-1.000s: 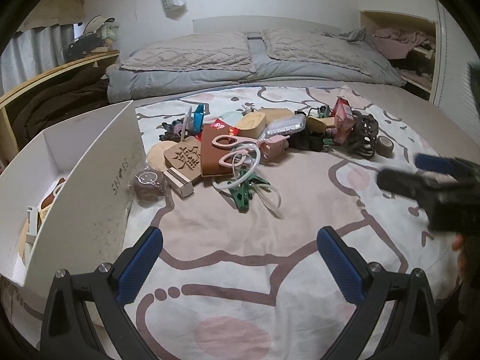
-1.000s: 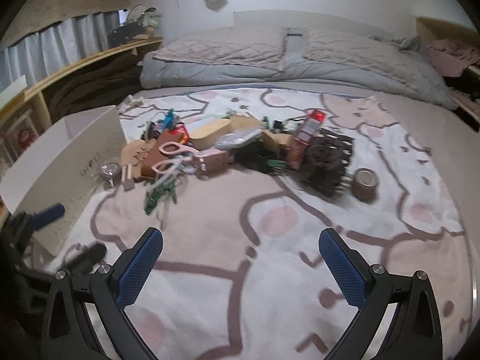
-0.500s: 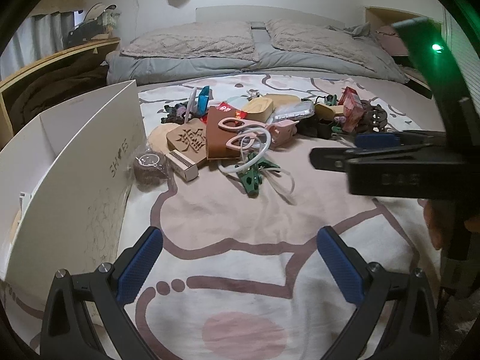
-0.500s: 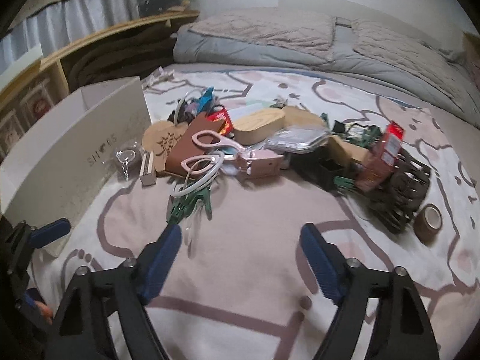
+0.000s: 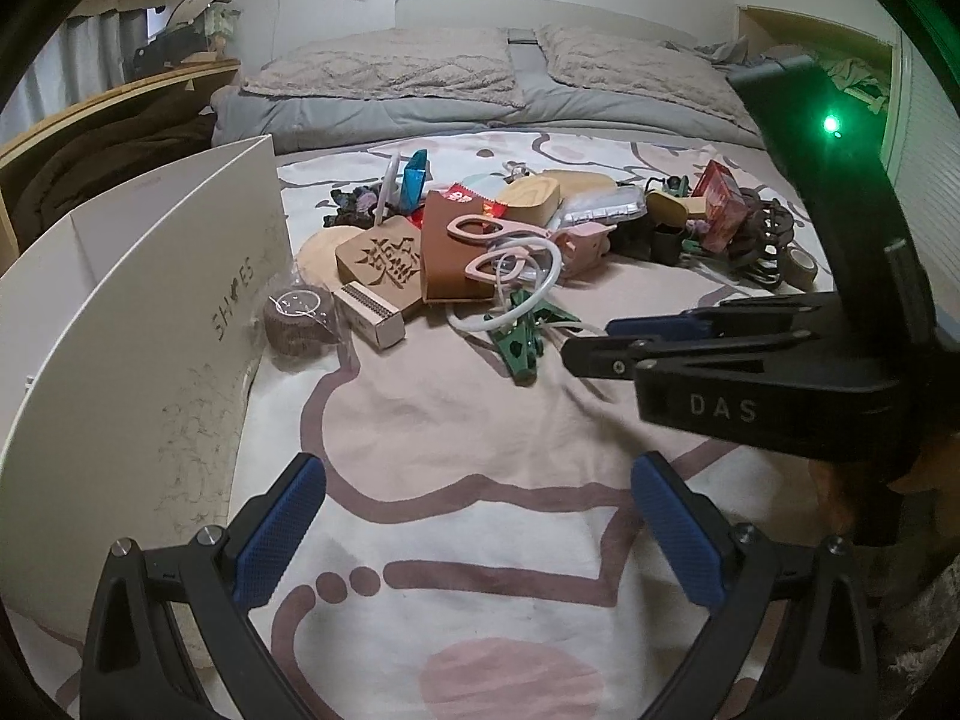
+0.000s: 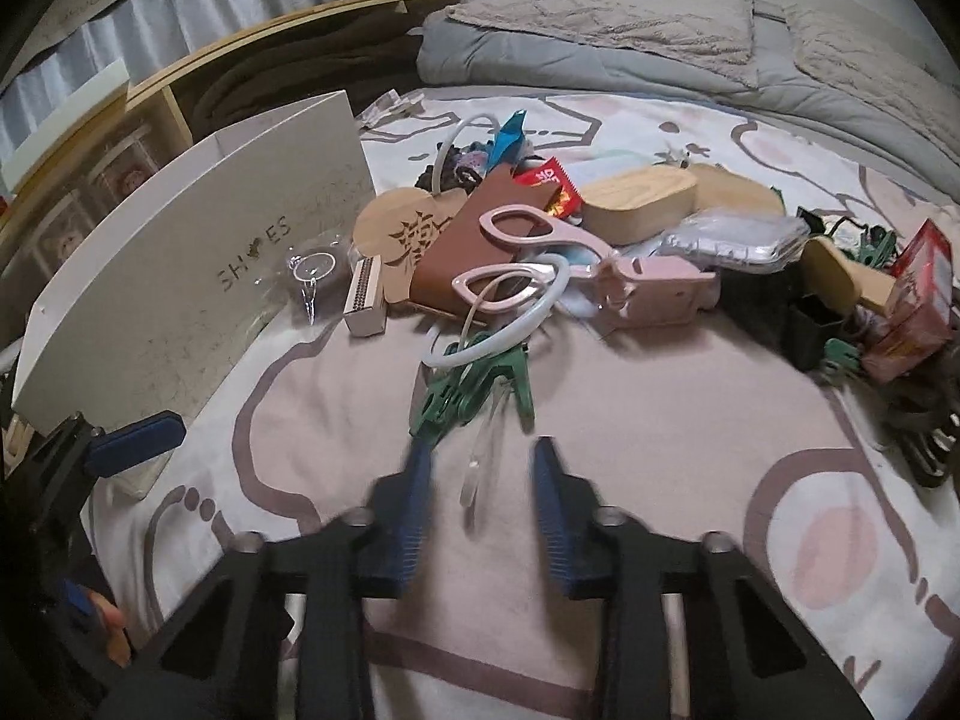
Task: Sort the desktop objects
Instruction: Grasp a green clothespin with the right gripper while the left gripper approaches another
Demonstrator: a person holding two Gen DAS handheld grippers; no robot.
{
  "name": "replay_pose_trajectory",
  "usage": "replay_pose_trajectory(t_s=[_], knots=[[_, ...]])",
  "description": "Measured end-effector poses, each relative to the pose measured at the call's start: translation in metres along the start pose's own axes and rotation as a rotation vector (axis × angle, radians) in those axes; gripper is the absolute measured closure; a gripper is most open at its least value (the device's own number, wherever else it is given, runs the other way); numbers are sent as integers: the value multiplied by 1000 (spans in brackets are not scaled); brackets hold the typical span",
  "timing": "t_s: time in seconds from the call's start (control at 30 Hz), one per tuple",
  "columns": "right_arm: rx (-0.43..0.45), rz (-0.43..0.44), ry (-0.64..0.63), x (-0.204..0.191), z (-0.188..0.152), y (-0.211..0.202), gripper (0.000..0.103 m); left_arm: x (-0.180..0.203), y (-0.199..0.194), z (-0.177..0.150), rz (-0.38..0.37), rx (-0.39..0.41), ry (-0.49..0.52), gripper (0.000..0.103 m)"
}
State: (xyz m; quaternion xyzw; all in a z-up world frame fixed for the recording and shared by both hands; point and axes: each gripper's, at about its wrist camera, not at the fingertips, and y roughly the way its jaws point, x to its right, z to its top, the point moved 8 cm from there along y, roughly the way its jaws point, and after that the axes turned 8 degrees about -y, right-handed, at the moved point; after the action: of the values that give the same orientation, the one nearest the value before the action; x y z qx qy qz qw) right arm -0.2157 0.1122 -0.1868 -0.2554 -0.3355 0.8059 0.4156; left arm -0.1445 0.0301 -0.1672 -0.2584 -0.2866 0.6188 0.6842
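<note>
Right gripper (image 6: pixel 477 480): tilted down, jaws closing just short of green clips (image 6: pixel 474 390), nothing gripped.
Left gripper (image 5: pixel 477 534): tilted down over blanket (image 5: pixel 480 420), wide open, empty.

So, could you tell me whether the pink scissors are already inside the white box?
No, the pink scissors lie on the pile on the bed, right of the white box.

**Black handheld grippers with blue-padded fingers**

The left gripper (image 5: pixel 477 531) is a black plastic frame with silver screws at its joints and two fingers faced in blue, cross-hatched rubber pads (image 5: pixel 281 531). The right gripper (image 6: pixel 483 501) is built alike; its black body carries white "DAS" lettering and a green light at two o'clock. The blurred pads look ribbed, perhaps.
</note>
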Motion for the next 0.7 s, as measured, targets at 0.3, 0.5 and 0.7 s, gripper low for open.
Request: replay_pose_trajectory(t_s=[0.3,0.5,0.7], knots=[[57,3,58,15,-2,-15,99,7,13,1,-11,-27,5,2],[72,-27,112,33,-17,-36,99,15,23,1,-12,-51,31,8],[100,-44,186,49,-40,-62,99,13,38,11,-12,-72,10,12]])
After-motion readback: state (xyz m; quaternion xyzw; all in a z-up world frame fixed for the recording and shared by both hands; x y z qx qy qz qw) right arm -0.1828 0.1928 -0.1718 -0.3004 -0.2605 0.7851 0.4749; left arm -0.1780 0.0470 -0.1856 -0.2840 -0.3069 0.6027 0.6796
